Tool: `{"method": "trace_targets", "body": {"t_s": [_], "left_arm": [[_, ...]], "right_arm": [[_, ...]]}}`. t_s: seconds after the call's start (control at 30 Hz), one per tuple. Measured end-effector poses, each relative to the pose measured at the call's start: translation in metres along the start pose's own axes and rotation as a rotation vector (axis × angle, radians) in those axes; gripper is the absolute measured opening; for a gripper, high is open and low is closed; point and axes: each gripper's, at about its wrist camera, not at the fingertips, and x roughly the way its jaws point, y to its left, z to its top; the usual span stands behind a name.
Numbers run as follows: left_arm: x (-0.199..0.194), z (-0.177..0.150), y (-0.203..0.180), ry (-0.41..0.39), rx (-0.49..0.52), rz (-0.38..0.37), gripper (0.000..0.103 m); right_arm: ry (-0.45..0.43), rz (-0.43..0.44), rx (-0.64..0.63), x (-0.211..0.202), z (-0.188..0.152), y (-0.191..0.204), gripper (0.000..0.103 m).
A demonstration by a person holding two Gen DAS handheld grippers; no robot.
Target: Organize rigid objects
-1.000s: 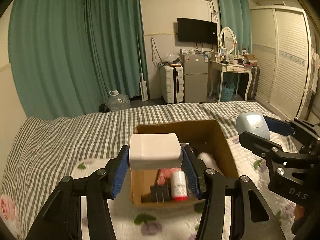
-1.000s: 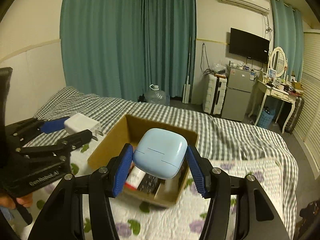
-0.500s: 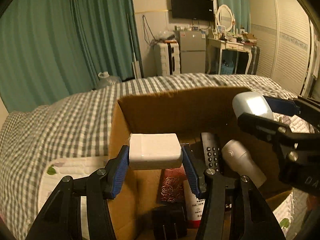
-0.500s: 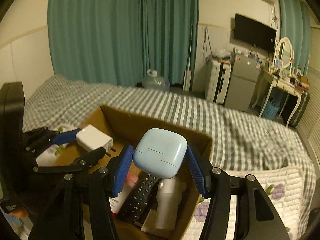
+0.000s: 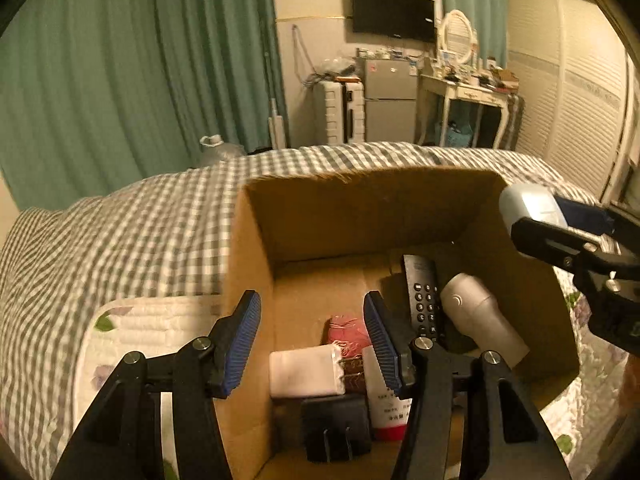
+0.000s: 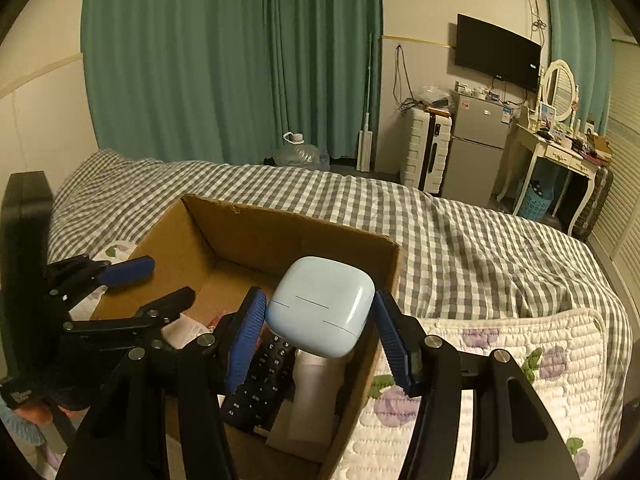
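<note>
A cardboard box [image 5: 360,204] stands on the bed. My left gripper [image 5: 312,340] is open and empty over its near left corner. The white charger block [image 5: 304,372] lies inside the box below it, beside a black plug adapter [image 5: 336,428], a red pouch [image 5: 346,328], a white tube [image 5: 386,404], a black remote [image 5: 422,296] and a grey cylinder [image 5: 484,320]. My right gripper [image 6: 320,340] is shut on a pale blue earbud case [image 6: 320,304] and holds it above the box's right side [image 6: 384,344]. The left gripper also shows in the right wrist view [image 6: 148,284].
The bed has a grey checked cover [image 6: 460,240] and a white quilted flowered pad [image 6: 520,360] under the box. Green curtains [image 5: 140,80], a suitcase, a small fridge [image 5: 388,100], a dressing table and wardrobe doors stand beyond the bed.
My left gripper opened and the white charger block dropped into the box. My right gripper still holds the blue case and has drawn a little back from the box.
</note>
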Motion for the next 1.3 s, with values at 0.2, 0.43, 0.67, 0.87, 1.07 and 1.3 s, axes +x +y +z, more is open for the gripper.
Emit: {"method": "trace_targets", "body": {"t_s": [0.2,0.43,0.67,0.87,1.07,1.3], "left_arm": [[-0.030,0.015,0.015,-0.072,-0.042,0.017,0.062],[-0.024,0.017,0.041,-0.061,-0.098,0.051,0.062],[-0.016,0.013,0.052,-0.047,-0.118,0.068,0.062],[-0.016,0.009,0.046,-0.036,-0.093,0.084,0.062],[-0.051,0.016,0.034,-0.075,-0.086,0.091,0.062],[-0.151,0.024,0.010,-0.233,-0.052,0.108,0.068]], "right_arm": [[-0.008,0.024,-0.005,-0.003,0.011,0.010,0.056],[0.044,0.056,-0.046,0.040,0.019,0.035,0.056],[0.130,0.076,-0.076,0.083,0.027,0.051,0.056],[0.128,0.041,-0.091,0.086,0.025,0.053,0.076],[0.069,0.012,-0.030,0.044,0.031,0.034,0.076],[-0.061,-0.053,-0.040,-0.063,0.036,0.021,0.080]]}}
